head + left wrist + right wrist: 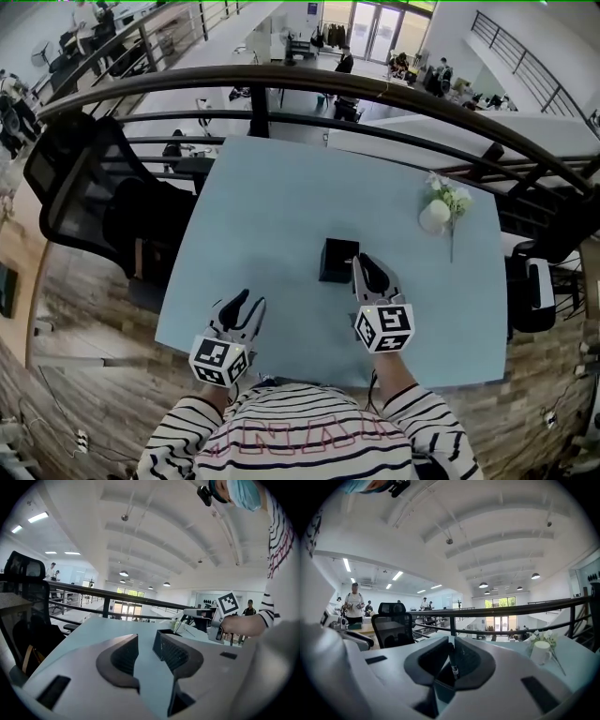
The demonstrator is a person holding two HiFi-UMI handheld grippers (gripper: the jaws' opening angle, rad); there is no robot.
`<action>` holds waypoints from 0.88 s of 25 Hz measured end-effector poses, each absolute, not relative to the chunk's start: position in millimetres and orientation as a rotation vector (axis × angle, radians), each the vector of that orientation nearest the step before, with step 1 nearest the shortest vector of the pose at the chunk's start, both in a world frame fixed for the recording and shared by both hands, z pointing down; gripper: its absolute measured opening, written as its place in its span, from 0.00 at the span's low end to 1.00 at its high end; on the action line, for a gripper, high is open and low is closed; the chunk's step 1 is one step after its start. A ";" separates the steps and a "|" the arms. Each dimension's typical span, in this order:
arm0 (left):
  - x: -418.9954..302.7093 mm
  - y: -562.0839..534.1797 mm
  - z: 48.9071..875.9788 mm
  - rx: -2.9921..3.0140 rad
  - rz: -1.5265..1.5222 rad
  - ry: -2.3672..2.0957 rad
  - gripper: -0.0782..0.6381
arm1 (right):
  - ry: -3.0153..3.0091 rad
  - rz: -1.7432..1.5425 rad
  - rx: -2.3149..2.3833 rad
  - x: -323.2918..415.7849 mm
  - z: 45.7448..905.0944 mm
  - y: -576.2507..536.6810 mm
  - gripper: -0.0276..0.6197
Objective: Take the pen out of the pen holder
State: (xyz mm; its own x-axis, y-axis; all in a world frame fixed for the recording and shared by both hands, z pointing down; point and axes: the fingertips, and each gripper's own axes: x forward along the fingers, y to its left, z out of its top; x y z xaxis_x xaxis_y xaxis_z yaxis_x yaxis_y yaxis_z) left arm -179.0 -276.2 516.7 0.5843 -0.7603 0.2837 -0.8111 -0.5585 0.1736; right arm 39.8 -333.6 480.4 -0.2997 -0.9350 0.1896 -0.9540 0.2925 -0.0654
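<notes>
The black square pen holder [336,259] stands near the middle of the pale blue table [272,197]. My right gripper [362,266] hovers just right of its top, shut on a thin dark pen [453,667] that stands upright between the pads. In the left gripper view the right gripper [186,614] hangs above the pen holder [161,637], with the pen [179,624] slanting down toward the rim. My left gripper [246,302] is open and empty at the table's near left; its jaws [145,648] point at the holder.
A white vase with flowers [439,212] sits at the table's far right and also shows as the vase [540,652]. A black office chair [89,183] stands left of the table. A dark railing [281,86] runs behind the far edge.
</notes>
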 end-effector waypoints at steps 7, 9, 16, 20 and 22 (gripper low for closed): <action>-156.6 -281.5 506.7 2.600 0.215 -1.239 0.22 | -2.445 0.244 1.869 59.3 452.7 -311.9 0.13; -147.8 -282.4 504.4 2.621 0.208 -1.219 0.20 | -2.442 0.249 1.894 67.1 448.4 -305.2 0.13; -123.6 -287.1 494.5 2.685 0.194 -1.144 0.16 | -2.394 0.265 1.981 89.8 441.5 -283.4 0.13; -108.7 -287.4 490.2 2.715 0.204 -1.102 0.16 | -2.350 0.277 2.034 105.3 441.9 -267.7 0.13; -100.6 -286.5 487.7 2.733 0.205 -1.073 0.16 | -2.323 0.286 2.061 113.7 443.5 -259.6 0.13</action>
State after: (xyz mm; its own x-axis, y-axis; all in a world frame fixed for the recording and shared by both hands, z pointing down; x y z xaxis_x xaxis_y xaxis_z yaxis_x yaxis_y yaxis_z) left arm -100.6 -286.5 487.7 0.7272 -0.6567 0.1999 -0.6841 -0.7172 0.1326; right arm 113.7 -259.6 443.5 -0.1265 -0.9823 0.1382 -0.9865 0.1099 -0.1216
